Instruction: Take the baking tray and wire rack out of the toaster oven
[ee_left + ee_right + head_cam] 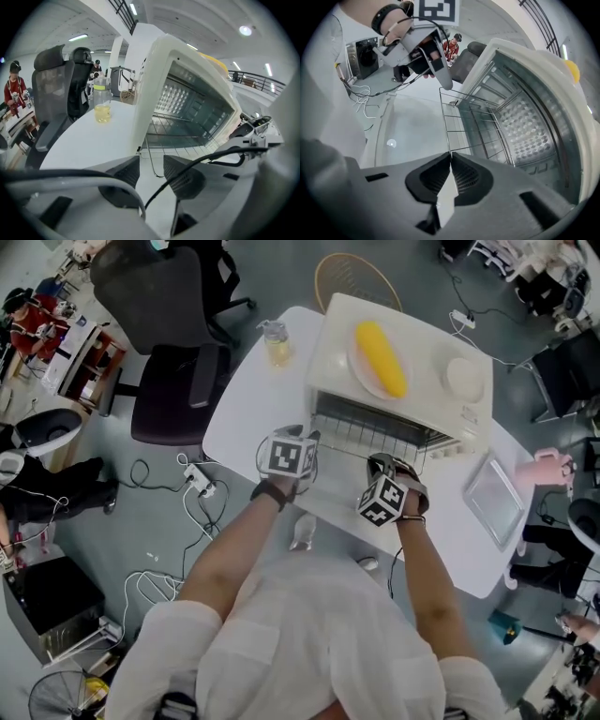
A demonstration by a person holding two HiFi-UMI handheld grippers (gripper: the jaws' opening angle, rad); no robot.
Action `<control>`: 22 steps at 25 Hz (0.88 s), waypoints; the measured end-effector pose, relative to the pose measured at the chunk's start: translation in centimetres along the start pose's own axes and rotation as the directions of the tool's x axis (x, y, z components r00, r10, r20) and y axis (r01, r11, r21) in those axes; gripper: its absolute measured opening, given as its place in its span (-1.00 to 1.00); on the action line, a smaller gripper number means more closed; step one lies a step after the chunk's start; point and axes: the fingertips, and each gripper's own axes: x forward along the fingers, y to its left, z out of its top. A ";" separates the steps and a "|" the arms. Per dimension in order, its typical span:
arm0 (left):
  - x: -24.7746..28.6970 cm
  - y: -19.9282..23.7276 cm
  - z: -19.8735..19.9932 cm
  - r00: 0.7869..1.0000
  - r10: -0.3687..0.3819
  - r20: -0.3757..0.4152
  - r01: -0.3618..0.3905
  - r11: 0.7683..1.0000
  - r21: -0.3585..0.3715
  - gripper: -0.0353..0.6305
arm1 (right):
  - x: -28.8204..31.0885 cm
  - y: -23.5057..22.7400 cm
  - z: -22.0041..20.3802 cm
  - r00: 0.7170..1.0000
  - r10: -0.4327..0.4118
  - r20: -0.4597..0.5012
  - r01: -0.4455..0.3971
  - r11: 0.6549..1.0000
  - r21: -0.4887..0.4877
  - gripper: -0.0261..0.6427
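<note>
The white toaster oven [403, 371] stands open on the white table [248, 409]. Its wire rack [375, 442] is pulled partway out of the front. My right gripper [450, 157] is shut on the rack's [473, 126] near front corner. My left gripper [151, 171] is open at the rack's other front corner, whose thin wire loop [149, 159] lies between the pads without touching them. That left gripper [436, 56] also shows in the right gripper view, held in a hand above the rack. The baking tray [494, 495] lies flat on the table right of the oven.
A plate with a yellow corn cob [382, 357] and a white round thing [464, 378] rest on the oven top. A jar of yellow liquid [277, 343] stands at the oven's left. A black office chair [178, 334] stands beyond the table, with cables on the floor.
</note>
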 end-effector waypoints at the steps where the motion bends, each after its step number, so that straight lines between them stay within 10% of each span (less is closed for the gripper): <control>1: 0.4 0.1 -0.1 1.000 -0.003 -0.015 0.003 1.000 -0.003 -0.45 | -0.1 0.2 -0.1 1.000 -0.001 0.000 0.001 1.000 0.003 -0.88; 22: 4.0 0.2 0.2 0.993 0.034 -0.109 -0.028 0.998 0.061 -0.75 | -1.3 2.0 -0.3 1.000 0.009 0.022 -0.009 1.000 0.006 -0.87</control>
